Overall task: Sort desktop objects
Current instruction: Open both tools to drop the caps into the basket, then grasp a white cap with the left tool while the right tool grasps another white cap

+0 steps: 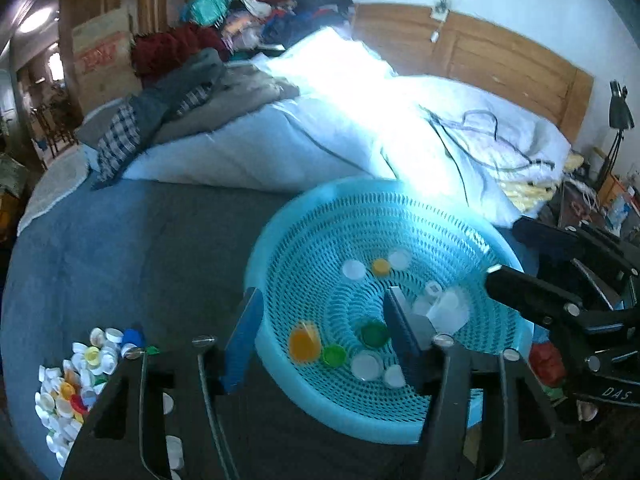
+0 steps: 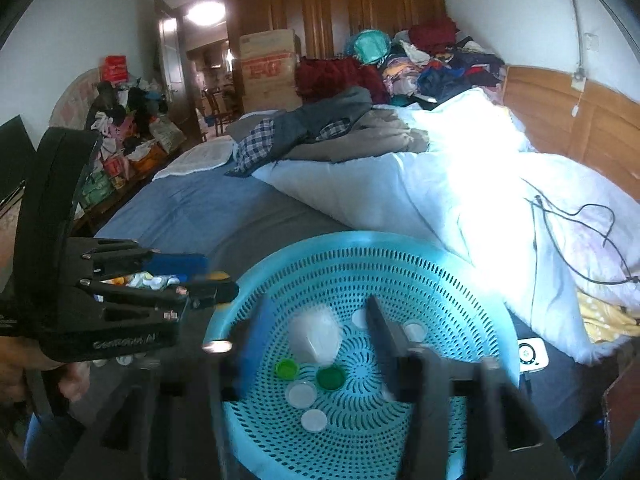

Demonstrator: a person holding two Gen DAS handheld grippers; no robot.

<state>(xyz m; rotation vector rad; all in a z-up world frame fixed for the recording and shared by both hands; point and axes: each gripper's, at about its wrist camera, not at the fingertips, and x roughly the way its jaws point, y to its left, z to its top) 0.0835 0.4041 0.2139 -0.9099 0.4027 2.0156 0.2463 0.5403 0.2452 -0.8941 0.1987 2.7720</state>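
Note:
A turquoise perforated basket [image 1: 256, 264] [image 2: 280, 256] sits on the grey-blue bed cover and holds several bottle caps. My left gripper [image 1: 324, 336] hangs over its near side, open, with nothing pressed between its fingers. Below its gap lie a blurred orange cap [image 1: 304, 340], a light green cap [image 1: 334, 355] and a dark green cap [image 1: 374, 333]. My right gripper [image 2: 320, 344] is also open over the basket; a blurred white cap [image 2: 316, 336] shows loose between its fingers. A pile of mixed caps [image 1: 76, 384] lies left of the basket.
A white duvet [image 1: 320, 128] with a dark cable on it rises right behind the basket. Clothes are heaped at the bed's far end. A small white device [image 2: 530, 354] lies right of the basket. A hand [image 2: 72, 380] holds the left gripper's handle.

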